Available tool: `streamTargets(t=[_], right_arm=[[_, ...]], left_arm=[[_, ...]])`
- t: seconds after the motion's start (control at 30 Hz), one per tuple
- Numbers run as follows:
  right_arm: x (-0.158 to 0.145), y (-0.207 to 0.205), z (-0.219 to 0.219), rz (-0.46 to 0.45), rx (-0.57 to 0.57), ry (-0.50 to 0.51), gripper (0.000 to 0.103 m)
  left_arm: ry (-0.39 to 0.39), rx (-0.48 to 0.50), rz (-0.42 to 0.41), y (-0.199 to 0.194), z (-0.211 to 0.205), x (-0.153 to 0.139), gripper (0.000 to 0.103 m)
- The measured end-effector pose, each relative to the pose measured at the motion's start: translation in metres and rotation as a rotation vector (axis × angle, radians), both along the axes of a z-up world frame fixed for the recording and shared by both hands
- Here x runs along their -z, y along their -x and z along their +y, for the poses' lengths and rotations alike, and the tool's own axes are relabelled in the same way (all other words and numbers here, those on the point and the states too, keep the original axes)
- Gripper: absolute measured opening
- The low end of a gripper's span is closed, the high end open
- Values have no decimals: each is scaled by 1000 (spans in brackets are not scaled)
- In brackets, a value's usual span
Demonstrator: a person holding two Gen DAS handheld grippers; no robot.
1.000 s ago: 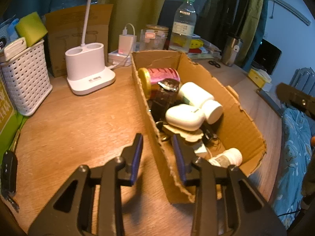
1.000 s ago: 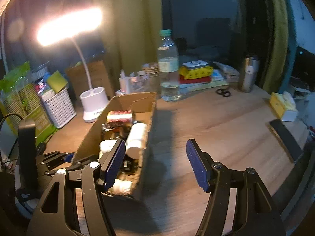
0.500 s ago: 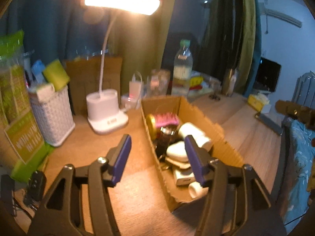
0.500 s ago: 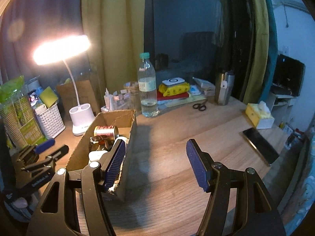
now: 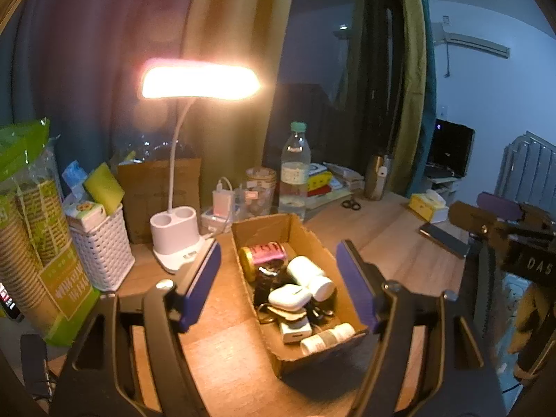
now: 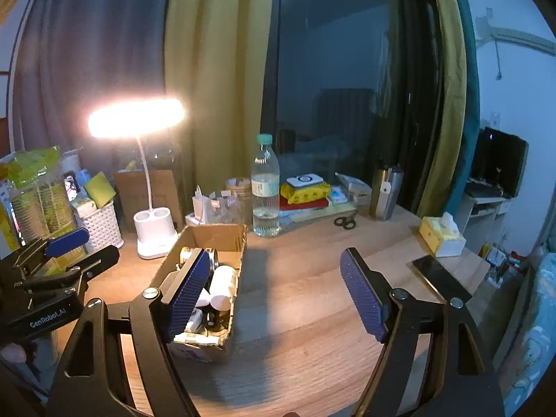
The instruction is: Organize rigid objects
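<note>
Both tools empty, both jaws opening, nothing between the pads. Left gripper [image 5: 278, 281] stands wide, framing the cardboard box [image 5: 347, 278] at lower centre of its view but well above it, not touching. Right gripper [image 6: 274, 295] also wide; its left pad overlaps the box [image 6: 215, 239] in the picture only, the rest is over bare wooden desk [image 6: 312, 295].

Task's things sit in the box: pink-labelled can [image 5: 266, 255] at the far end, white pill bottle [image 5: 309, 276], white earbud case [image 5: 288, 294], small white charger block [image 5: 295, 330], a roll at the near wall [image 5: 326, 338], dark tangled bits between.

Looks like the tidy-up is about finished or between picks; hard to say which. If another pick follows: take the top loose item, the earbud case, pads across its short sides, come straight down, avoid the torn box rim.

Pose: both tools raised, tilted gently downward, side by side. The left one shows at the left edge of the right view, the right one at the right edge of the left view. Desk lamp [image 5: 199, 80] glares at upper left.
</note>
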State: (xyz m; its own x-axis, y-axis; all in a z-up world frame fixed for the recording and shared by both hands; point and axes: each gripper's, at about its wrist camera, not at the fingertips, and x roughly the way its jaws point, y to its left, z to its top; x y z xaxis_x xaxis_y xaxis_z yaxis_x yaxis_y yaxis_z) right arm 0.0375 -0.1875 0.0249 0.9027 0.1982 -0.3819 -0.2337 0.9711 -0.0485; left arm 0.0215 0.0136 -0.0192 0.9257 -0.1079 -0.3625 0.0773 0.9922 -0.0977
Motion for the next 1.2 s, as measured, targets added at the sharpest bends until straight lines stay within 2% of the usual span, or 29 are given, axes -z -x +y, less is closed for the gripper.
streamTargets(t=[0.07,0.13,0.2,1.2], right_arm=[[-3,4,2,-13,2,0,80],[-5,8,2,-22,4,-5,80],[-6,10,1,-23,4,-12,80],[-1,7,-5,-3,15,-25,80]], left_arm=[[-1,-2,-11,6,-1,-5,73],[8,-5,-21,10,-1,-8,84],[11,-14,-28,14,0,-11,85],[-26,2,-41,18,-6,-15,86]])
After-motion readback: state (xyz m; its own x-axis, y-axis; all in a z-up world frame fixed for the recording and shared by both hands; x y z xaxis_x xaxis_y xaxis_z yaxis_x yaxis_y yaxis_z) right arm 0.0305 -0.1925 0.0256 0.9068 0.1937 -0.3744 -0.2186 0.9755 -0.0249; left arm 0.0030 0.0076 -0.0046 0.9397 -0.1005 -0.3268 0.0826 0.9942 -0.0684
